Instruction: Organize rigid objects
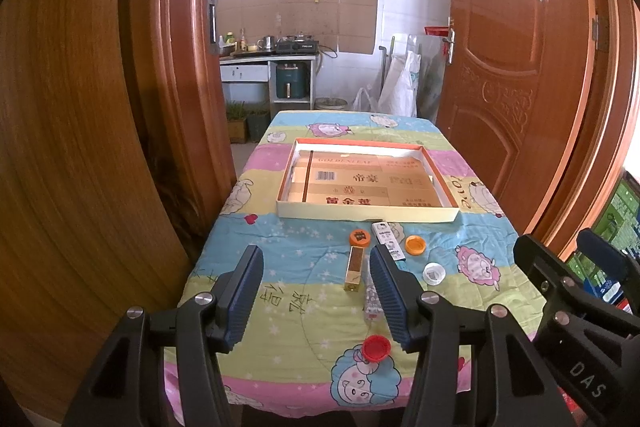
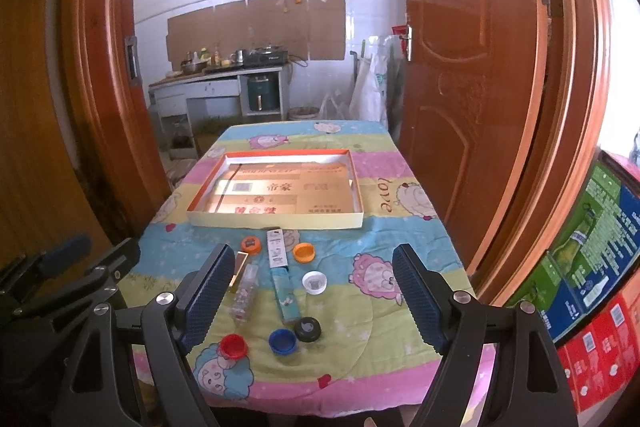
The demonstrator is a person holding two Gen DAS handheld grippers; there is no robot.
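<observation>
Both grippers hang above the near end of the table (image 2: 404, 187), which is covered with a cartoon-print cloth. The left gripper (image 1: 316, 297) has its fingers spread wide and holds nothing; the right gripper (image 2: 314, 297) is likewise spread and empty.

A shallow cardboard tray (image 2: 276, 221) with an orange rim lies flat at the middle of the table, its long side running across, left to right. In front of it the small things are scattered on the cloth. A gold box (image 1: 354, 269) lies with its long axis pointing away toward the tray, just beside a clear plastic case (image 2: 245, 293) that lies nearly parallel to it. A white carton (image 2: 277, 249) lies end to end with a teal box (image 2: 287, 297), both with their long axes running from the near edge toward the tray, tilted a little.

Around them lie bottle caps: an orange lid with a dark mark (image 2: 251, 245) near the gold box's far end, an orange cap (image 2: 304, 252), a white cap (image 2: 314, 282), a black cap (image 2: 307, 329), a blue cap (image 2: 282, 341) touching or just beside the black one, and a red cap (image 2: 233, 345) nearest the left edge.
</observation>
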